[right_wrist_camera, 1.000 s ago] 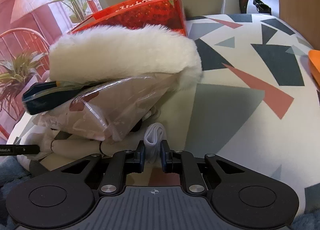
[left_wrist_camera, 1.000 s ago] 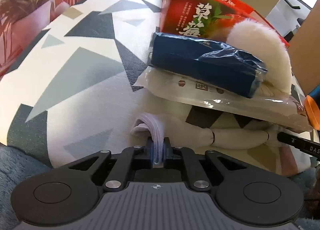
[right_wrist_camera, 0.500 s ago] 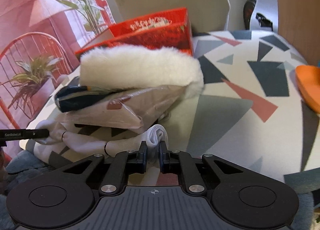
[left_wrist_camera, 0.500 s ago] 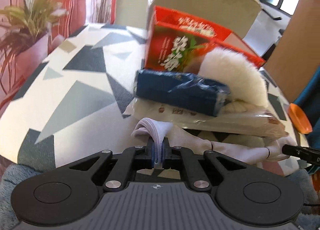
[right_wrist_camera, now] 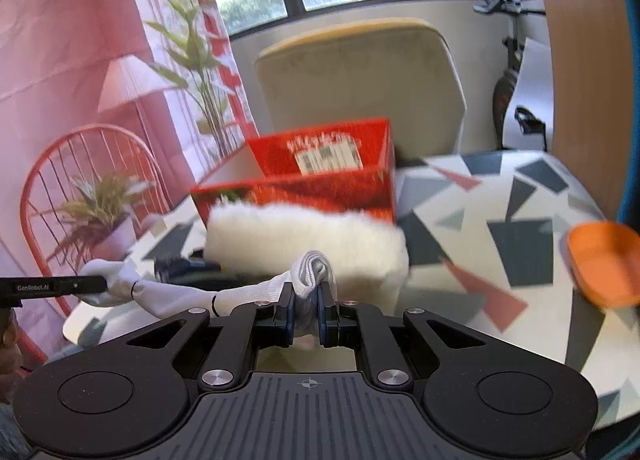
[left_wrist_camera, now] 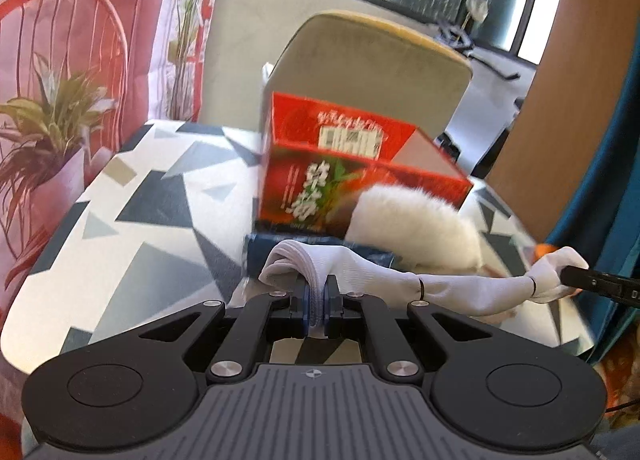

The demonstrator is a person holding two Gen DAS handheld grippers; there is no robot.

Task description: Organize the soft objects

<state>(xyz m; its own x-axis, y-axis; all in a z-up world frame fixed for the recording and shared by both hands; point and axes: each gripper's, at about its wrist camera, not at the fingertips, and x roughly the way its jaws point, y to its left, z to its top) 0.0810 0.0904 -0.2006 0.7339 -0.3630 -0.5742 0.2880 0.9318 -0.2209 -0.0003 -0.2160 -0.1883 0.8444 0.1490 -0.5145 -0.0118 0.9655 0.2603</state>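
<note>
**Above the bench: one white sock stretched between both tongs**

Over the front edge of the bench, in the left wrist view, the left tongs are clenched on the ribbed cuff end of a white sock. The sock runs off to the right, pulled into a long, slightly sagging strand, and its far end sits in the black tip of the other tool at the right edge. Behind it I can see a red box, a white fluffy thing and a dark blue packet bunched together on the bench. It's a bit blurry, so no finer detail from me.

In the right wrist view, same story mirrored: the right tongs are clamped on a folded wad of the sock, which trails left to the other tool's tip. The fluffy thing and the red box sit just behind, with an orange dish well off to the right.

Handling-wise, my guess is it's super light, floppy and stretchy, so it won't hold any shape. Pinching the thick cuff or a doubled-up fold looks like the safest hold; a single thin layer could slip out under tension.
</note>
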